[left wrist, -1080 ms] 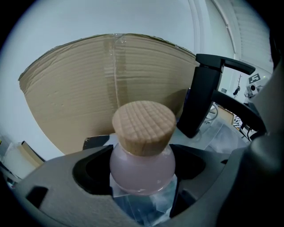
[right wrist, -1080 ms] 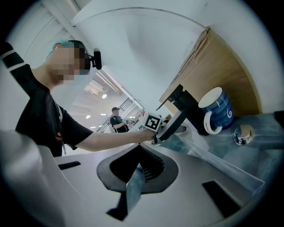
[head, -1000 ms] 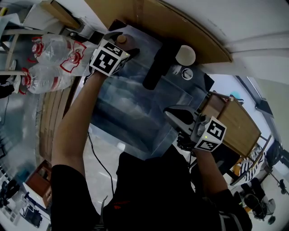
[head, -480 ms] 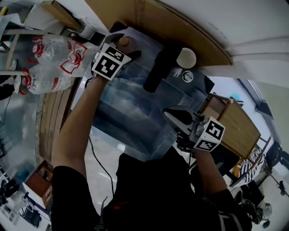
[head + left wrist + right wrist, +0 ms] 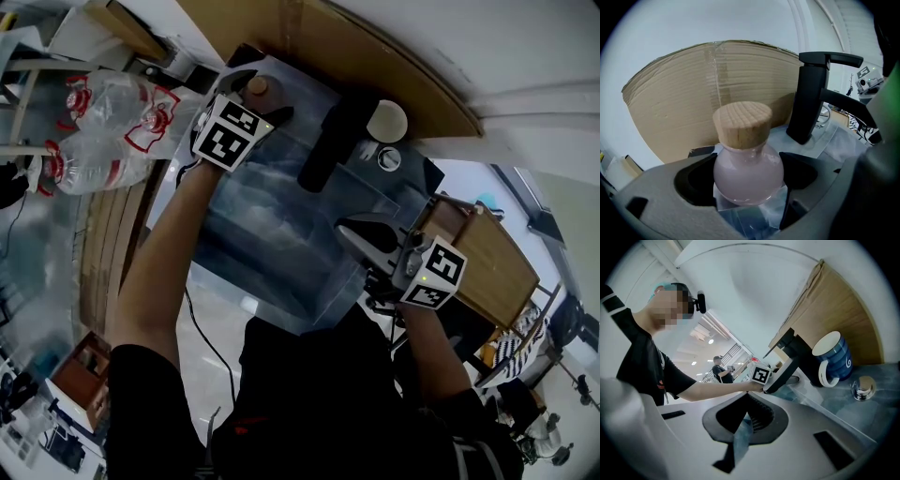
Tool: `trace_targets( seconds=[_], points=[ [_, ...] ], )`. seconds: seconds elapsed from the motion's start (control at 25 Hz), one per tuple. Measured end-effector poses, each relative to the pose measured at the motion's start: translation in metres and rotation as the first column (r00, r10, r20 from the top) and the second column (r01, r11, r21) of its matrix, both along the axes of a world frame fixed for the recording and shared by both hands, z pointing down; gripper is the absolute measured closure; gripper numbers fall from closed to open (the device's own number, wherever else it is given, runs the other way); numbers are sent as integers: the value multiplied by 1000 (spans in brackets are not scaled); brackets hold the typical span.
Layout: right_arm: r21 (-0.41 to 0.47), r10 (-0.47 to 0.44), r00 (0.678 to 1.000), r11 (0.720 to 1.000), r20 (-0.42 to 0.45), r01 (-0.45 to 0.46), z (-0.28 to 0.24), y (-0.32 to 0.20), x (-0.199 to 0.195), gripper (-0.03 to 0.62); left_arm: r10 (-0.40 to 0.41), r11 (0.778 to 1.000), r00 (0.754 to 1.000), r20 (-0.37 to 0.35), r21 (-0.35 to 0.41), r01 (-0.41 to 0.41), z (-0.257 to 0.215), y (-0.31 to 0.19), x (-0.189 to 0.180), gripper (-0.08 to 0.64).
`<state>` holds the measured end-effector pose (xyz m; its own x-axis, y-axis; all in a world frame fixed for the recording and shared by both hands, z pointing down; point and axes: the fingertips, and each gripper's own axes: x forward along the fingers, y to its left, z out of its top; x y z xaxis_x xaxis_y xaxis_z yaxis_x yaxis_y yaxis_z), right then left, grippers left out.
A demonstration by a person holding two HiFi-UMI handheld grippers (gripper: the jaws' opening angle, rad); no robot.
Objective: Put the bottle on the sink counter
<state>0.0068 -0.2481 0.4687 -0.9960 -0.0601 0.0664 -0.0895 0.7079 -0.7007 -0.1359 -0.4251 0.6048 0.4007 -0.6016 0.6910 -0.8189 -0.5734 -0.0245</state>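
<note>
Left gripper view shows me the bottle [image 5: 747, 171] right between the two jaws. It is small and round, milky pink, with a fat wooden cork [image 5: 742, 123] on top, and it stands up straight. My left gripper [image 5: 253, 94] has its jaws pressed on the round belly from both sides, so it is holding the bottle. Under the bottle I see crinkly clear plastic, but I cannot tell if the bottom of the bottle touches it. Behind the bottle there is a big sheet of brown cardboard [image 5: 679, 103] leaning on the white wall. The black tap [image 5: 811, 98] is off to the right of the bottle, near it but not touching. From the head view, the bottle is at the back left corner of the sink [image 5: 272, 234], up by the rim and close to the cardboard. A pack of water bottles [image 5: 103, 122] lies further to the left. My right gripper [image 5: 740, 425] is well apart from the bottle, low over the near right side of the sink. Its jaws are closed together with only a thin slit between them, and nothing is in them. The right gripper view looks across at a blue and white mug [image 5: 832, 357] by the tap and a small shiny knob [image 5: 862, 387] just beside the mug.
</note>
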Motion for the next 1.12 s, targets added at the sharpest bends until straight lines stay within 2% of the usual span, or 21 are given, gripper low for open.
trace_targets(
  seconds=[0.52,1.12],
  points=[
    [9,-17,1000,1000,-1,17,-4,4,-8,591,-21,1000,1000,-19,18,22,-13,12,-2,164],
    [30,-18,1000,999,-1,18,-13,17,-11,591,-86,995,996,-20,54,87,-40,37,-11,164]
  ],
)
